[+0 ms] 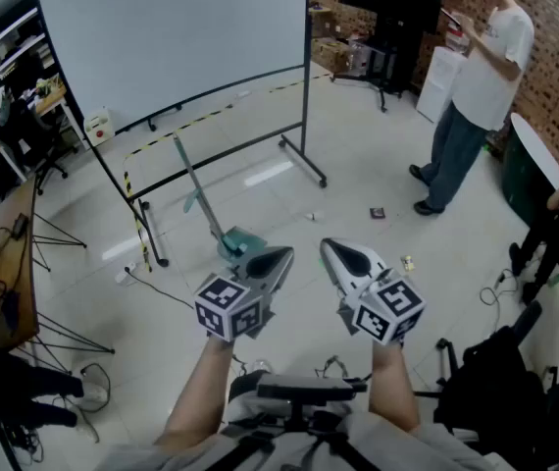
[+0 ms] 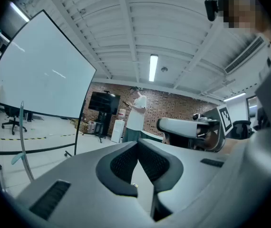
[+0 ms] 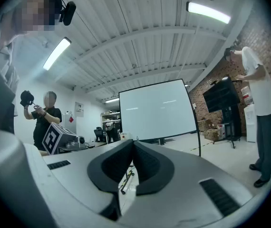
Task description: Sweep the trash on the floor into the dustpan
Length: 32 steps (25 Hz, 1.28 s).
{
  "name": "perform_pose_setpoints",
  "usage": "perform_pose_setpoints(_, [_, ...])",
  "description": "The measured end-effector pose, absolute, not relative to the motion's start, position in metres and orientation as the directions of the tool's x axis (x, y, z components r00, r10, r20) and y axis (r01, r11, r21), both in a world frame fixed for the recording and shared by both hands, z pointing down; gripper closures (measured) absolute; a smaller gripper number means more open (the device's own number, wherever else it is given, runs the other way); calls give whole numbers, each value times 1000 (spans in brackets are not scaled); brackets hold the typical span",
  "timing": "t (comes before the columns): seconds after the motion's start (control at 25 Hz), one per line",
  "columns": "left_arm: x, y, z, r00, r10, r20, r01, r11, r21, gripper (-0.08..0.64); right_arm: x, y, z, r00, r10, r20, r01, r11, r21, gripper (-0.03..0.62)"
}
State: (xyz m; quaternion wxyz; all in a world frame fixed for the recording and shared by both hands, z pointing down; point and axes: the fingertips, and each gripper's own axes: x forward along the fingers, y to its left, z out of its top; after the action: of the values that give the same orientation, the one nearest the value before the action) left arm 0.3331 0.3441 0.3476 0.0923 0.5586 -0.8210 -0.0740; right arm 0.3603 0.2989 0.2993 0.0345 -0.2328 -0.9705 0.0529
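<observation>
On the pale floor (image 1: 260,180) in the head view, a teal dustpan (image 1: 241,240) lies near the foot of the whiteboard (image 1: 172,37). A long thin handle (image 1: 193,180) rises from it toward the board. Whether a broom stands with it, I cannot tell. Small pieces of trash (image 1: 379,212) lie to its right, well apart from it. The left gripper (image 1: 278,260) and the right gripper (image 1: 330,248) are held level, side by side, above the floor. The dustpan shows just beyond the left gripper's tips, but lower down, and nothing touches it.

In the left gripper view, the jaws are closed tip to tip with nothing between them. The handle (image 2: 25,146) stands far to the left of them, not in their line.

In the right gripper view, the jaws are also pressed together and empty. Neither dustpan nor trash shows between them.

I judge that the step in hand is the reach for the tools. To do it well, the jaws should open first, then go down and meet the handle squarely, so that it does not slip or tip. The pan's edge should stay flat on the floor, facing the trash.
</observation>
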Motion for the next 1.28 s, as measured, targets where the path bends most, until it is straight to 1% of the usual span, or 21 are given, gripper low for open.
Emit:
perform_pose_setpoints(0.12, [306,358,343,-371,-927,56,-897,374,236,552,334,312,297,-879,475,41,469,877,-110,591])
perform_pose_setpoints(0.4, [253,392,338,-380,-923,66,-892,384,239,552,276,344,287,-884,467,37,462,881,-100,591])
perform_pose_setpoints(0.72, [203,415,357,-426,-901,81,-859,431,276,552,221,374,309,-847,522,100,513,853,-96,590])
perform_pose_setpoints(1.04, [136,420,369,-524,-841,135,-802,541,255,552,145,379,321,-771,625,123,614,780,-118,591])
perform_pose_setpoints(1.28, [85,428,384,-646,-742,178,-698,669,255,552,83,387,326,-665,736,129,725,677,-125,591])
